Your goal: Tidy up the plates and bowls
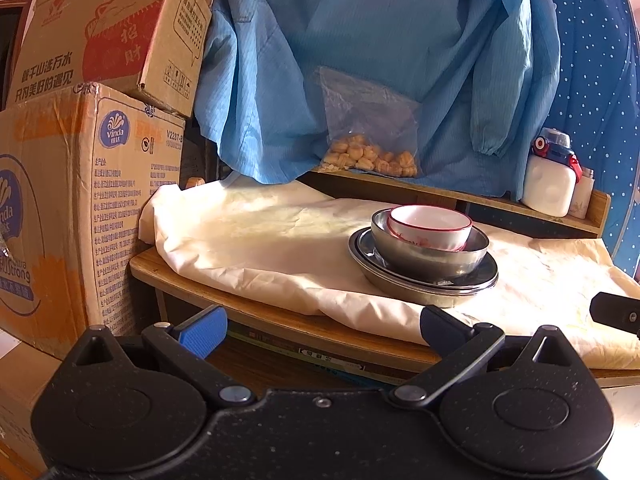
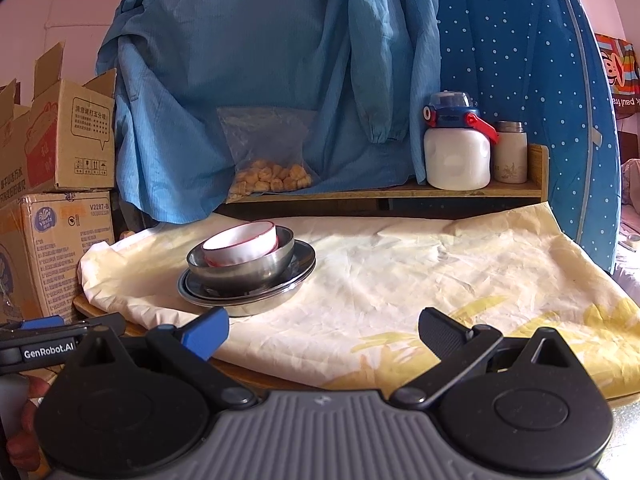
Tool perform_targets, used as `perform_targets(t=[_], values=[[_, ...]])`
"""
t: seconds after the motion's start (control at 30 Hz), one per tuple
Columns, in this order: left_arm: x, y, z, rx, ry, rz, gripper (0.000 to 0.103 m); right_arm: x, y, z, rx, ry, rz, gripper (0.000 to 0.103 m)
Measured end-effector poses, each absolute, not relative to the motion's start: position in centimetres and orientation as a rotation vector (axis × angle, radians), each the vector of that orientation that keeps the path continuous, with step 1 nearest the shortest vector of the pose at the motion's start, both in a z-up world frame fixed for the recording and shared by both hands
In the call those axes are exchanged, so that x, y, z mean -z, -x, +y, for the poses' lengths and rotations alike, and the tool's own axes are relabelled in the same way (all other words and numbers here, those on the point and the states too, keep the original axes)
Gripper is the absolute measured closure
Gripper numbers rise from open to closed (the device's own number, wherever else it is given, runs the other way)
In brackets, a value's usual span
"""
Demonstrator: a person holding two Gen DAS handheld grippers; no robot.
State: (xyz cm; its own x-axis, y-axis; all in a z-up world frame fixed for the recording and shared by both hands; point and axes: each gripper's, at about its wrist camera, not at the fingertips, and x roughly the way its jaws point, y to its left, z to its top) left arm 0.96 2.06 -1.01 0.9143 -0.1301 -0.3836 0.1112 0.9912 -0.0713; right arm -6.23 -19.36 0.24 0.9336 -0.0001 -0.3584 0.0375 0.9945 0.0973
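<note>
The white ceramic bowl with a red rim [image 2: 240,249] sits tilted inside the round stainless steel bowl [image 2: 244,268], which rests on the stacked shallow steel plates [image 2: 298,276] near the left edge of the cloth-covered worktop [image 2: 440,280]. The left claw [image 1: 320,330] and right claw [image 2: 324,330] stand wide open, empty, at the front edge. Nesting appears complete; the next move, if any, calls for levelling the white bowl.

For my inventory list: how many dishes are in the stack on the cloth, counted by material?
Ceramic bowl, white with red rim: 1
Steel bowl: 1
Steel plates: 2, as far as the rims show
Total: 4
</note>
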Motion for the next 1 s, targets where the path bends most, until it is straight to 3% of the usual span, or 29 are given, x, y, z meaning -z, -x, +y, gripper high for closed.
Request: perform_targets(t=[1.0], values=[[1.06, -0.9, 2.04, 0.114, 0.057, 0.432, 0.001, -0.82, 6.3, -19.02, 0.013, -0.097, 0.359, 0.0]])
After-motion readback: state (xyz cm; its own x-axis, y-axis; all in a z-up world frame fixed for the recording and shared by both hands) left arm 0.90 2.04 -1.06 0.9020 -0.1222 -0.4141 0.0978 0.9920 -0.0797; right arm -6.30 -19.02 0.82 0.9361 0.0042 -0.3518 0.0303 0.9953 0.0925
